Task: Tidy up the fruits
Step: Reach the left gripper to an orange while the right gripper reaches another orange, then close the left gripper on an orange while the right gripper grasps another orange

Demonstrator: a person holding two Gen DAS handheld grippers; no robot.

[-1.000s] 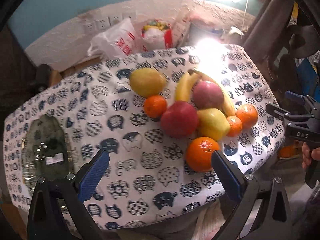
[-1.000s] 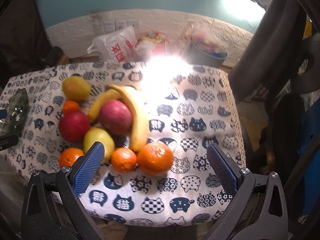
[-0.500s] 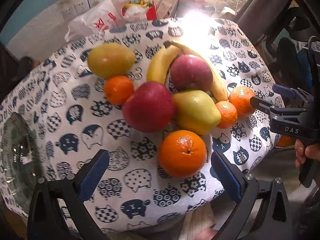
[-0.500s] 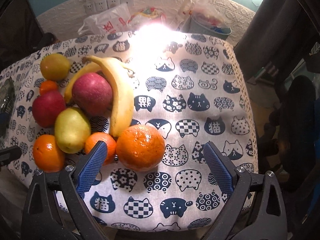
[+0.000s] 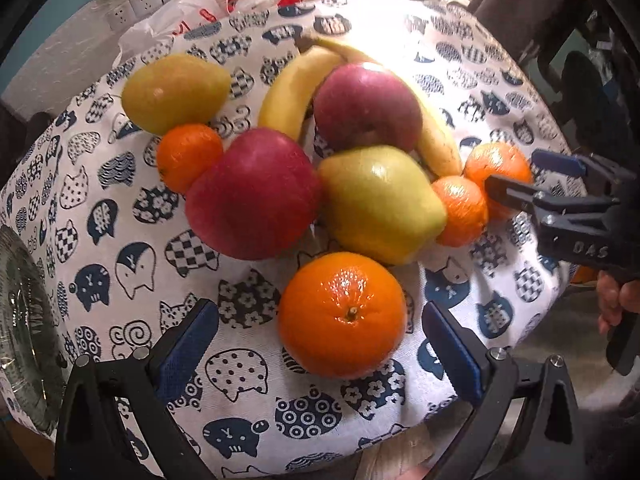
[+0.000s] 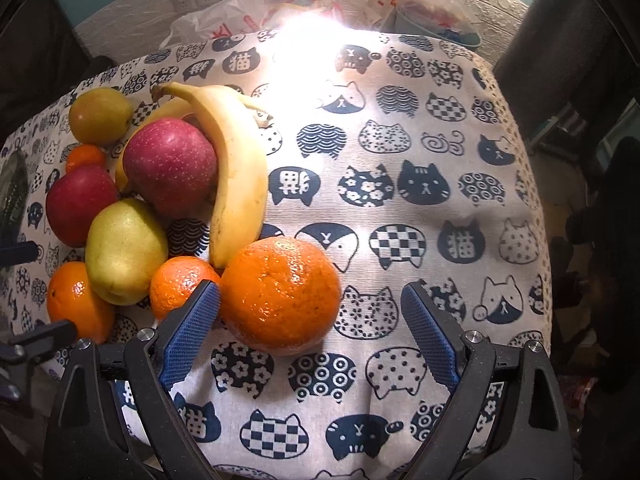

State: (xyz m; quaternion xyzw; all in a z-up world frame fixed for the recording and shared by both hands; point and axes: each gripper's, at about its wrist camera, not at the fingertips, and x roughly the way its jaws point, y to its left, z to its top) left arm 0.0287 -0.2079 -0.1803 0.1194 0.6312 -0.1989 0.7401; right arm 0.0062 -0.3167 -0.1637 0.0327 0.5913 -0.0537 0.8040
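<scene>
A pile of fruit lies on the cat-print tablecloth (image 5: 120, 264): two red apples (image 5: 252, 192), two yellow-green pears (image 5: 380, 200), two bananas (image 6: 240, 168) and several oranges. My left gripper (image 5: 320, 348) is open, its pads on either side of the near orange (image 5: 342, 314), not touching. My right gripper (image 6: 310, 328) is open around a big orange (image 6: 280, 294), which sits close to the left pad. The right gripper also shows at the right of the left wrist view (image 5: 516, 180), beside that orange (image 5: 496, 168).
A glass bowl (image 5: 20, 320) sits at the table's left edge. Plastic bags (image 6: 224, 16) and a tub (image 6: 436, 20) stand against the far wall with sockets. The right half of the tablecloth (image 6: 440, 160) is bare. Dark chairs stand at the right.
Both grippers have moved forward and down toward the fruit. Each now has an orange between its open pads.
</scene>
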